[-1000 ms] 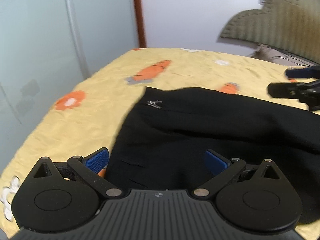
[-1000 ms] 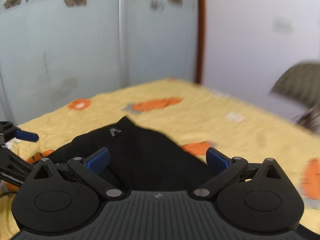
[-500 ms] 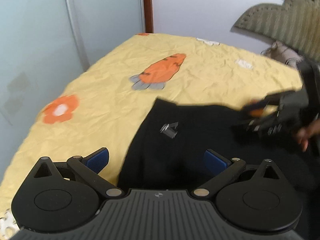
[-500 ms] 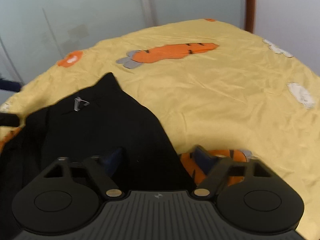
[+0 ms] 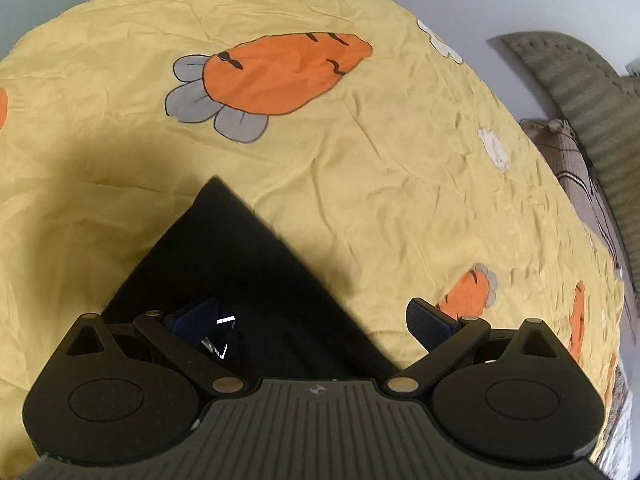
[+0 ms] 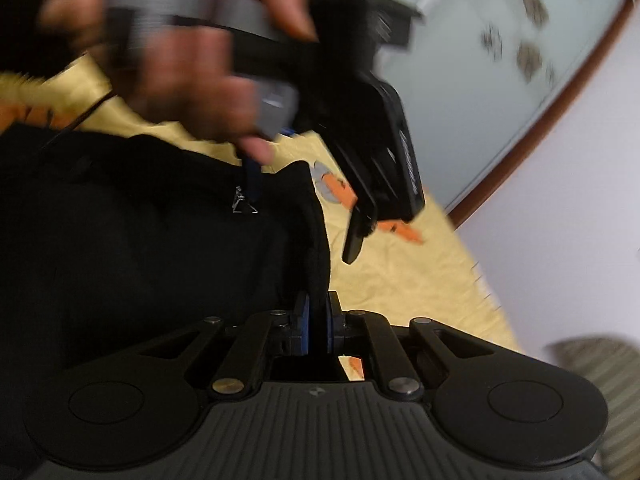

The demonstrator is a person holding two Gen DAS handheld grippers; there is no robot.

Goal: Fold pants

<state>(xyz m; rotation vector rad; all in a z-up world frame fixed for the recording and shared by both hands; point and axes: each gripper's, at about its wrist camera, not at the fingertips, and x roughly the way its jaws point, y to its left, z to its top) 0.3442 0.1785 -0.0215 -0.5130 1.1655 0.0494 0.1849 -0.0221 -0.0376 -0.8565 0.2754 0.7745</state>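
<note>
Black pants [image 5: 240, 276] lie on the yellow carrot-print bedsheet [image 5: 360, 152], one corner pointing away from me. My left gripper [image 5: 312, 318] stands open astride that corner, its left pad beside a small metal clasp [image 5: 222, 334]. In the right wrist view my right gripper [image 6: 316, 324] is shut on a raised fold at the edge of the pants [image 6: 120, 248]. Beyond it a blurred hand [image 6: 192, 60] holds the left gripper [image 6: 304, 212] over the same corner, near the clasp [image 6: 242, 204].
An olive padded headboard [image 5: 592, 92] and a brown pillow [image 5: 568, 160] stand at the bed's right side. A frosted glass door [image 6: 500, 60] with a wooden frame and a white wall [image 6: 560, 220] lie behind the bed.
My right gripper has shut on the pants' edge and rolled, lifting the fabric. My left gripper has swung over the pants' corner and tipped downward, still open.
</note>
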